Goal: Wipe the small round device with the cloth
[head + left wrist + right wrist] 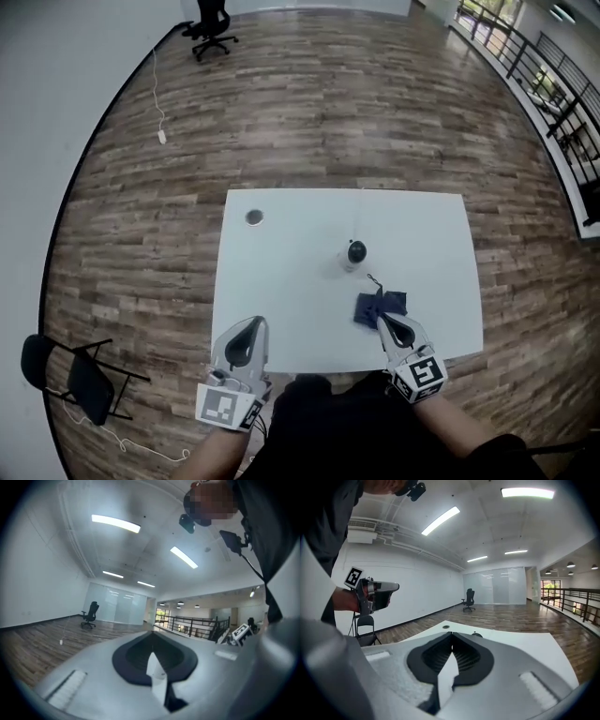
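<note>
The small round device point(356, 253), dark on a pale base, stands near the middle of the white table point(281, 281). A dark blue cloth point(382, 305) lies crumpled in front of it, to the right. My right gripper point(381, 317) is shut, its tip at the cloth's near edge; nothing shows between the jaws in the right gripper view point(451, 633), where the device's top point(476, 633) peeks over them. My left gripper point(256, 322) hangs over the table's near left edge, shut and empty point(152, 637), pointing up towards the ceiling.
A round grommet point(254, 217) sits in the table's far left corner. A folding chair point(80, 375) stands on the wood floor at the left, an office chair point(211, 28) far back. A railing point(553, 84) runs along the right.
</note>
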Demonstrator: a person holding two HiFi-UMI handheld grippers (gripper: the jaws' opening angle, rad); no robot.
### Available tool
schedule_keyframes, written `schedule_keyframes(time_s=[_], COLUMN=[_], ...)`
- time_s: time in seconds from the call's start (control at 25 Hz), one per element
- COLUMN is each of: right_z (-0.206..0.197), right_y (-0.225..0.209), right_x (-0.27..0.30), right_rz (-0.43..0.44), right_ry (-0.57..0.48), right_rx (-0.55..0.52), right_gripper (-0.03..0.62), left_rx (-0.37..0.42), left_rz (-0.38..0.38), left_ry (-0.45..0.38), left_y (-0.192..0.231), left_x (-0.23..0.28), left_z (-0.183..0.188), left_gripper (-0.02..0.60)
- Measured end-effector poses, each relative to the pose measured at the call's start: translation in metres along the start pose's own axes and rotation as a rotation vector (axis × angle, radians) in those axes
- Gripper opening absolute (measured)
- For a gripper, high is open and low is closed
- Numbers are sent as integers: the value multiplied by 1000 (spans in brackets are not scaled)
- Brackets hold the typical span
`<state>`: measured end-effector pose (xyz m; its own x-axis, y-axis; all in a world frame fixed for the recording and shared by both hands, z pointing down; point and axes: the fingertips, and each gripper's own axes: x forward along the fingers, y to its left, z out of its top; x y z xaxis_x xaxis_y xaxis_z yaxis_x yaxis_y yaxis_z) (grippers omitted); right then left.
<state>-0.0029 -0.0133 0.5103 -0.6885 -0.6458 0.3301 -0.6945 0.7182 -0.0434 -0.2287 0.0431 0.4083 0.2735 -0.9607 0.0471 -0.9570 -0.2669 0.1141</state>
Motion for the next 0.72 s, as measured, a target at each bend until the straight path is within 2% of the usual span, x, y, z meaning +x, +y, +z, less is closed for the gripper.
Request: schedule_keyframes(time_s=[0.2, 0.32, 0.4, 0.64, 0.72], right_z=[8, -7, -28, -93, -117], right_y=[-9, -23, -33, -47, -47], right_x=[-2, -9, -9, 8, 13], right_rz=[-59, -82, -88, -57, -39], right_ry=[41, 105, 157, 271, 322], right_rx=[9, 26, 36, 97, 98], right_gripper=[2, 2, 48, 102, 167], left_rx=[-29, -28, -19, 62, 84], left_rz=[-108, -145, -143, -140, -134], left_ry=[4, -6, -16, -18, 5], left_y=[6, 4, 4, -5, -10], left_x=[32, 48, 58, 71, 71], left_z=[-6, -1, 4, 30, 29], left_gripper=[8, 8, 8, 8, 8])
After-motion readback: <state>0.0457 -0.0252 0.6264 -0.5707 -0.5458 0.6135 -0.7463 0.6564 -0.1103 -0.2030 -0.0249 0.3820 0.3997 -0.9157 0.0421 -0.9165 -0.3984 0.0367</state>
